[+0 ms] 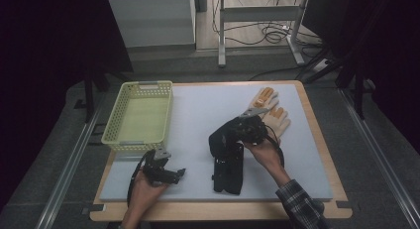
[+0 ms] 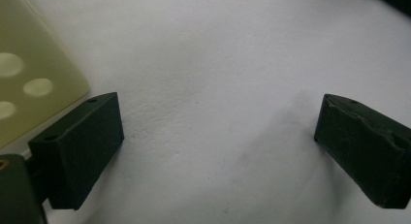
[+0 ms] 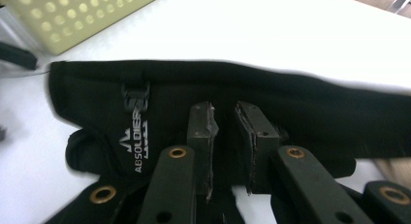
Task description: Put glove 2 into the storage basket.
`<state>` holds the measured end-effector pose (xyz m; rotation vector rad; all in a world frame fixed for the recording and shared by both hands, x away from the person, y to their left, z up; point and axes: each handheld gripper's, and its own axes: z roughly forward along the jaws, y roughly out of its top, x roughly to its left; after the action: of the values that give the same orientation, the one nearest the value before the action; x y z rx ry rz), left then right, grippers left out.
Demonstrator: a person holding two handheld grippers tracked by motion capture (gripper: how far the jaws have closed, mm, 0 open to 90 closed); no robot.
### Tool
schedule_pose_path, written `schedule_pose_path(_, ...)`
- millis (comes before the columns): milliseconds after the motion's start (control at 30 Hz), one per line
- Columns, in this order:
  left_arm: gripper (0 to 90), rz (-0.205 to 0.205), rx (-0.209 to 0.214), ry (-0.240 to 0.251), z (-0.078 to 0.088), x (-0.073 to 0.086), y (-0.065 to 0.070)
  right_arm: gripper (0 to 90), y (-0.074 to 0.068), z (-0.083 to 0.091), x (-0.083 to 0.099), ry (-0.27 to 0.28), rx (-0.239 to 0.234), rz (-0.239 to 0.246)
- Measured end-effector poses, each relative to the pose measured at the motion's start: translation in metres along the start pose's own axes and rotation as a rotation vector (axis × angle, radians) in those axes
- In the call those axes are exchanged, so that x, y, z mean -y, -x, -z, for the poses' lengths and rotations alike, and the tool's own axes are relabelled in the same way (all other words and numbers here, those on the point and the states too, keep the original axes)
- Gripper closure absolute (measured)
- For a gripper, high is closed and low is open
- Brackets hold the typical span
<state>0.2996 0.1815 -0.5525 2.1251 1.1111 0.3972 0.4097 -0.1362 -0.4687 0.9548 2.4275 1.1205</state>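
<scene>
Right gripper [image 1: 246, 121] clamped on a fold of the black glove [image 3: 291, 103], jaws nearly together with the fabric pinched between the pads, lifting one end of it off the white mat [image 1: 198, 110]. Rest of the glove hanging down toward the mat, just right of the yellow basket [image 1: 140, 117]. Left gripper [image 2: 218, 136] spread wide, holding nothing, hovering low over the mat beside the basket's near corner. Tan glove [image 1: 271, 112] lying flat beyond the black glove, farther from the basket

White lettering reading "ABSOLDIER", beneath a small chevron-style logo, runs along the cuff of the black glove [image 3: 203, 95]; no other text is legible.
</scene>
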Motion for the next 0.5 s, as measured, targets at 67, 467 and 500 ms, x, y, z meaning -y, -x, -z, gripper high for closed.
schedule_pose_path(67,3.8,0.0,0.0,0.0,0.0,0.0,0.0,75.9,0.002,-0.005,-0.004,0.0,-0.003,-0.004)
schedule_pose_path(467,3.8,0.0,0.0,0.0,0.0,0.0,0.0,58.8,0.012,-0.027,0.004,-0.032,-0.014,-0.065)
schedule_pose_path(500,3.8,0.0,0.0,0.0,0.0,0.0,0.0,54.5,0.012,-0.03,0.004,-0.03,-0.017,-0.071)
